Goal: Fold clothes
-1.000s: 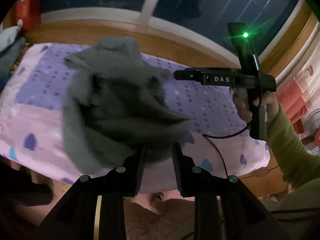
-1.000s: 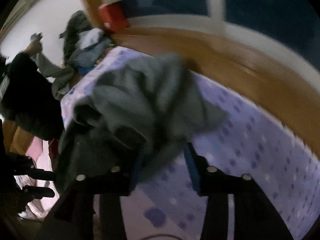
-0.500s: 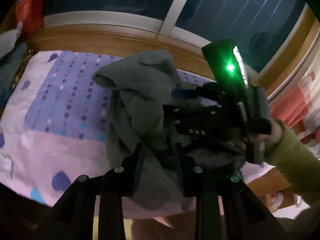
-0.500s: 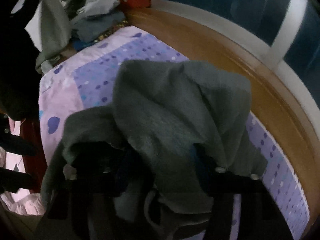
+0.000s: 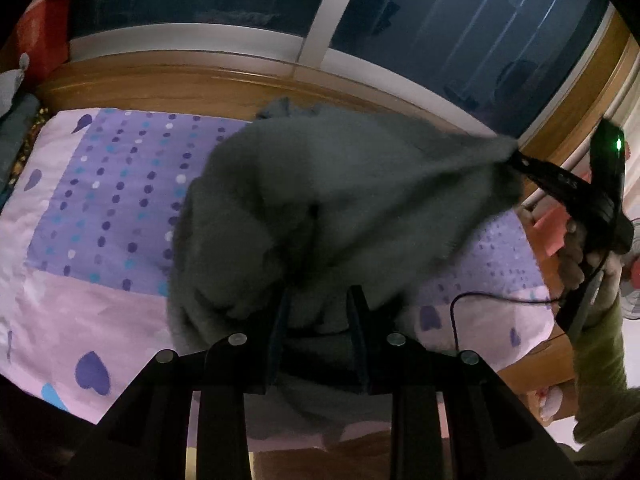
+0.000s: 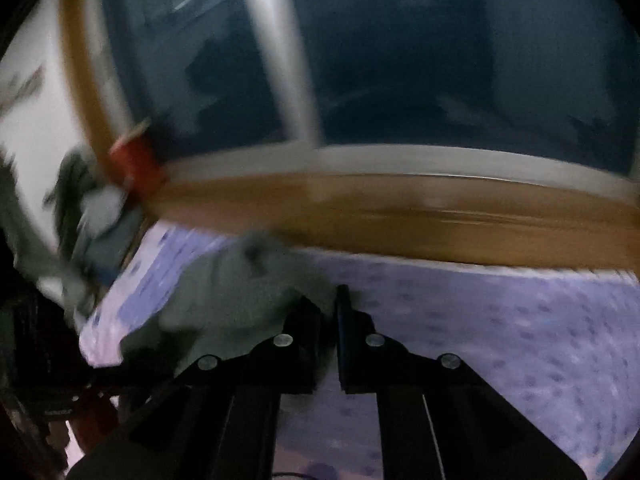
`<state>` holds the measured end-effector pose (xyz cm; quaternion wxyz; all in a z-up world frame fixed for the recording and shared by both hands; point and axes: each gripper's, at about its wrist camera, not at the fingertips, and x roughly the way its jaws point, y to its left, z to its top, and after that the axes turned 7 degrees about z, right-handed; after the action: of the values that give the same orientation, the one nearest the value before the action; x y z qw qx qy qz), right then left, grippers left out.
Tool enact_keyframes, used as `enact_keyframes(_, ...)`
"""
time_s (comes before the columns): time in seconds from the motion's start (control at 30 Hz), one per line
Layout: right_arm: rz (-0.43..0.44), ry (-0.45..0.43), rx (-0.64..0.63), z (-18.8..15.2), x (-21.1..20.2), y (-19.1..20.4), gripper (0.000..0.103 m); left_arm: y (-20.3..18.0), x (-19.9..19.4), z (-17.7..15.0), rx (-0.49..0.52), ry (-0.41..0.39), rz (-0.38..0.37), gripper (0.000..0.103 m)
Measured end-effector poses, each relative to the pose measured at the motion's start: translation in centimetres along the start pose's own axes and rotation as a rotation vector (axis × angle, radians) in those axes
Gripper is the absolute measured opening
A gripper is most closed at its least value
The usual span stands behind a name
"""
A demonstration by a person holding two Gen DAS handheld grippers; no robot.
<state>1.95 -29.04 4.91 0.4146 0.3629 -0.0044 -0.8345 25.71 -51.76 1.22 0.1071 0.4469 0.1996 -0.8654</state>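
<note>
A grey garment [image 5: 340, 208] hangs bunched above the purple dotted bedspread [image 5: 100, 208]. My left gripper [image 5: 318, 300] is shut on its lower folds. My right gripper [image 5: 516, 156] shows at the right of the left wrist view, shut on a corner of the garment and pulling it taut to the right. In the blurred right wrist view the right gripper [image 6: 332, 296] has its jaws nearly together on the grey garment [image 6: 240, 292], which trails off to the left.
A wooden window ledge [image 5: 180, 84] runs behind the bed under dark window panes. A red box [image 5: 44, 36] and a pile of clothes [image 6: 88, 216] sit at the bed's left end. A cable [image 5: 480, 300] hangs from the right gripper.
My right gripper closed on a corner of the garment and has pulled away to the right, stretching the cloth out. The left gripper keeps its hold.
</note>
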Motion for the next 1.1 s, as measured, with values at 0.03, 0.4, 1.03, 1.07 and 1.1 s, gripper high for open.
enact_keyframes(0.03,-0.019,-0.018,0.04,0.1,-1.2,-1.9,0.005,-0.5,0.0,0.1,0.001,0.0,-0.002,0.028)
enact_keyframes(0.4,-0.264,-0.018,0.254,1.2,-4.3,-20.0,0.004,-5.9,2.9,0.2,0.026,0.063,0.01,0.028)
enact_keyframes(1.03,-0.268,0.212,0.071,-3.5,-5.7,-18.8,0.059,-1.7,4.0,1.5,-0.123,0.044,0.144,0.029)
enact_keyframes(1.07,-0.255,0.225,0.043,-4.2,-6.4,-17.5,0.06,-1.1,4.2,2.0,-0.137,0.042,0.151,0.029)
enact_keyframes(1.1,-0.242,0.238,0.027,-4.7,-6.6,-16.5,0.06,-0.5,4.4,2.4,-0.147,0.041,0.154,0.029)
